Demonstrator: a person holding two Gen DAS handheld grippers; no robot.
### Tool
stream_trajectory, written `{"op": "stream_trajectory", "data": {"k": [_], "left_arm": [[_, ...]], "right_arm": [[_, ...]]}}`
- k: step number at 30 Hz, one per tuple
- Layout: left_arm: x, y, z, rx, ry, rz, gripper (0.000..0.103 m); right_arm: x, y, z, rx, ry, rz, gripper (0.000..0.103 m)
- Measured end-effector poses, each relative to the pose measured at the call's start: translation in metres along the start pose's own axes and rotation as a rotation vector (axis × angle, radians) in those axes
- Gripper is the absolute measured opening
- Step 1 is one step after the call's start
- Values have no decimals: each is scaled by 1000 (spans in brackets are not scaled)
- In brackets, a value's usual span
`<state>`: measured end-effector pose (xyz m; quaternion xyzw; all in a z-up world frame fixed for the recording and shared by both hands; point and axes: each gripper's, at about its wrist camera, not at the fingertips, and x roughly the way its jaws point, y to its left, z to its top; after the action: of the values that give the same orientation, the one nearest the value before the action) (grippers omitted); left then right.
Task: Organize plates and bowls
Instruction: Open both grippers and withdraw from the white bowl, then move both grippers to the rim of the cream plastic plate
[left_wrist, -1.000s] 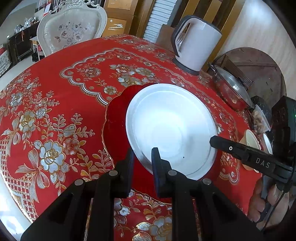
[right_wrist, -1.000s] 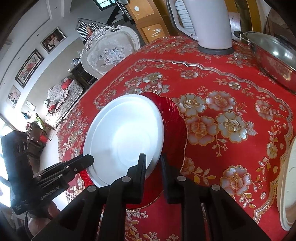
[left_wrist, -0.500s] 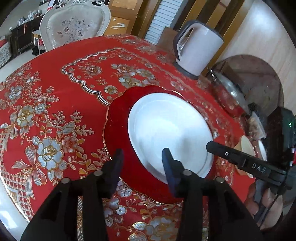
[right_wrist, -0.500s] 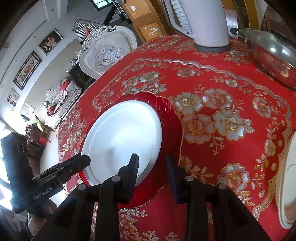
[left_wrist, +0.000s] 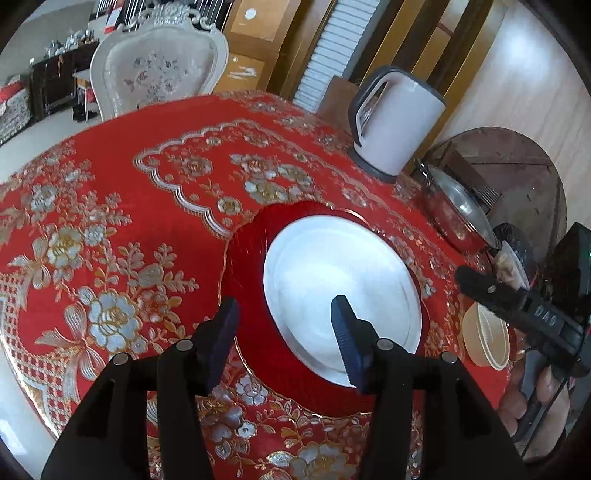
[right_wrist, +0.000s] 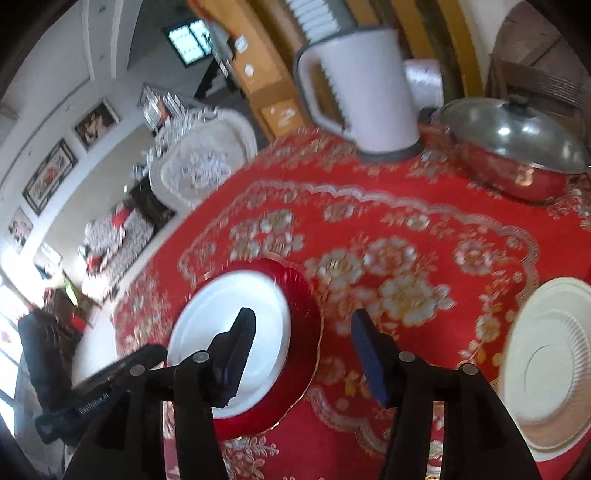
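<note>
I am holding the left tool (left_wrist: 284, 334) with its jaws spread wide and nothing between them, hovering over the near edge of the white plate (left_wrist: 341, 295). That white plate is lying inside the red plate (left_wrist: 243, 258), slightly off centre toward the kettle side, on the red flowered cloth of the desk (left_wrist: 110, 221). I am keeping the right tool (right_wrist: 301, 350) parted wide and empty too, above the cloth just beside the red plate (right_wrist: 304, 325), one finger showing over the white plate (right_wrist: 236, 325). The right view is blurring. Beyond the red plate a pale kettle (left_wrist: 397, 122) is standing upright, and to its right a lidded steel pan (right_wrist: 513, 147). Well apart from the red plate, a cream ridged plate (right_wrist: 546, 354) is lying at the right edge, and a cream bowl (left_wrist: 484, 338) is sitting under my right tool in the left view.
</note>
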<state>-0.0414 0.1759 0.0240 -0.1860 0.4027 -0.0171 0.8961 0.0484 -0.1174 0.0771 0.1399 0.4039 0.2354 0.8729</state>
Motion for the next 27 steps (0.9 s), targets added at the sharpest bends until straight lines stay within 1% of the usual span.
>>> {"op": "stream_trajectory", "data": {"k": [3, 5, 6, 9, 11, 12, 13, 15, 17, 20, 21, 23, 27], "left_arm": [[-4, -8, 5, 16, -21, -7, 50], [-7, -20, 10, 41, -34, -22, 50], [-7, -25, 11, 53, -35, -30, 50], [-9, -52, 16, 111, -37, -71, 50], [-9, -75, 17, 156, -47, -94, 56], [-8, -88, 17, 175, -45, -111, 59], [-7, -103, 17, 199, -48, -136, 59], [-6, -130, 15, 244, -53, -161, 59], [-1, -162, 9, 293, -47, -199, 60], [9, -196, 2, 345, -45, -211, 66], [14, -207, -1, 364, -45, -211, 67], [30, -232, -7, 401, -39, -201, 67], [58, -266, -17, 411, 0, -216, 67]], "right_arm": [[-13, -8, 7, 22, -34, -3, 60], [-24, -18, 11, 47, -59, -10, 63], [-29, -22, 14, 55, -68, -13, 67], [-53, -40, 16, 78, -109, -45, 69], [-73, -58, 16, 91, -136, -83, 71], [-85, -68, 14, 100, -152, -106, 74], [-95, -78, 11, 109, -165, -129, 75], [-117, -102, 5, 146, -201, -184, 76], [-135, -125, 1, 191, -236, -207, 76], [-156, -163, -5, 293, -281, -215, 76], [-159, -171, -7, 312, -288, -219, 76], [-162, -185, -12, 340, -275, -225, 77], [-157, -206, -18, 386, -228, -237, 77]]}}
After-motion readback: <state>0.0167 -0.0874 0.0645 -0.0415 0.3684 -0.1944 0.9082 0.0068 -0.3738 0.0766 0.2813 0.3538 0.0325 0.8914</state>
